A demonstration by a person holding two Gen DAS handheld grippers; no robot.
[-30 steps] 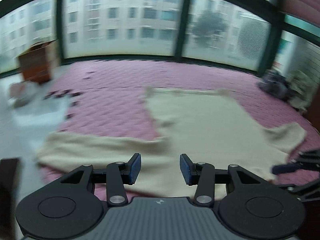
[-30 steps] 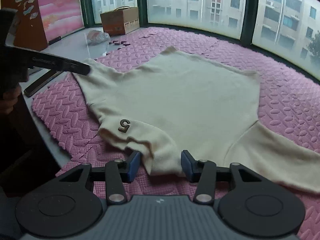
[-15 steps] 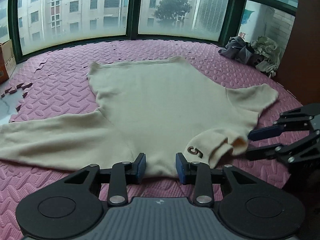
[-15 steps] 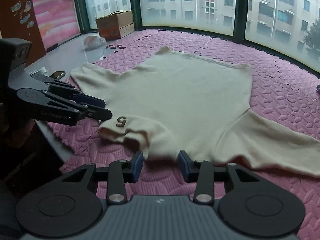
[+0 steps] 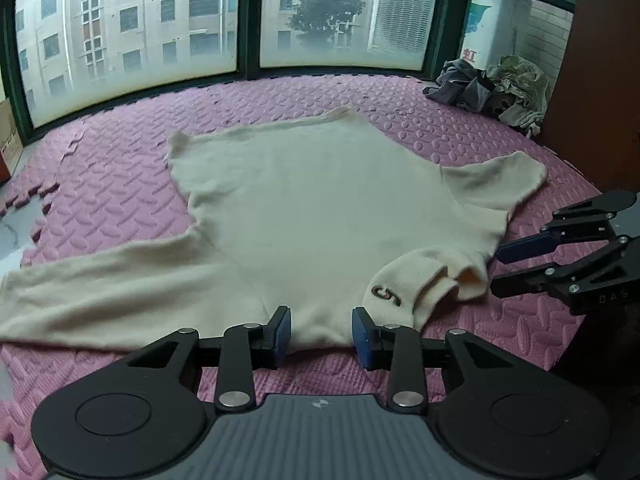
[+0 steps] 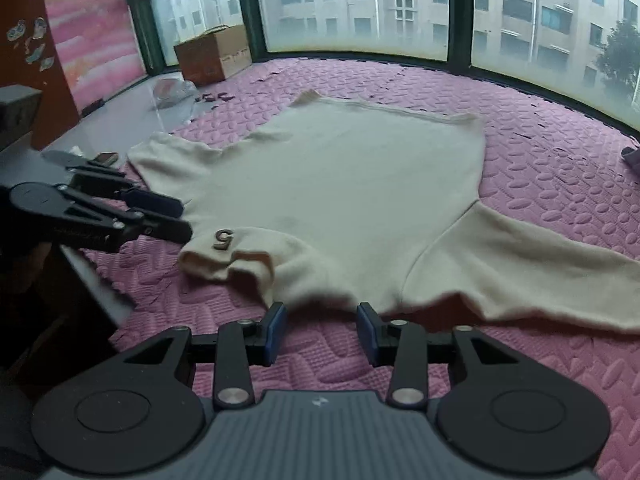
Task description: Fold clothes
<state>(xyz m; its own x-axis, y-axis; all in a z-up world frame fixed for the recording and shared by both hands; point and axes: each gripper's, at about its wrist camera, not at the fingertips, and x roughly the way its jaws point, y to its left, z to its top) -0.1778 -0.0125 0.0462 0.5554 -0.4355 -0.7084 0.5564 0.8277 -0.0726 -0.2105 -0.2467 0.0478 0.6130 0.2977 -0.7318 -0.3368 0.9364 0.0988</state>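
Observation:
A cream sweater point(image 5: 320, 200) lies spread flat on the pink foam mat point(image 5: 120, 184), both sleeves out to the sides. Its rolled collar with a brown "5" badge point(image 5: 386, 294) points toward me. My left gripper point(image 5: 321, 336) stands open at the near shoulder edge left of the collar; the cloth's edge lies between its blue pads without being pinched. My right gripper point(image 6: 321, 333) is open too, its tips just short of the shoulder edge right of the collar point(image 6: 223, 239). Each gripper shows in the other's view: the right gripper point(image 5: 520, 264) and the left gripper point(image 6: 176, 220).
A heap of grey and khaki clothes point(image 5: 492, 92) sits at the far right corner by a dark cabinet. A cardboard box point(image 6: 214, 56) and a clear plastic bag point(image 6: 174, 92) stand on bare grey floor beyond the mat's left edge. Windows ring the far side.
My left gripper swung from the left sleeve over to the shoulder beside the collar. My right gripper slid right, off the collar. Both pairs of jaws narrowed a little.

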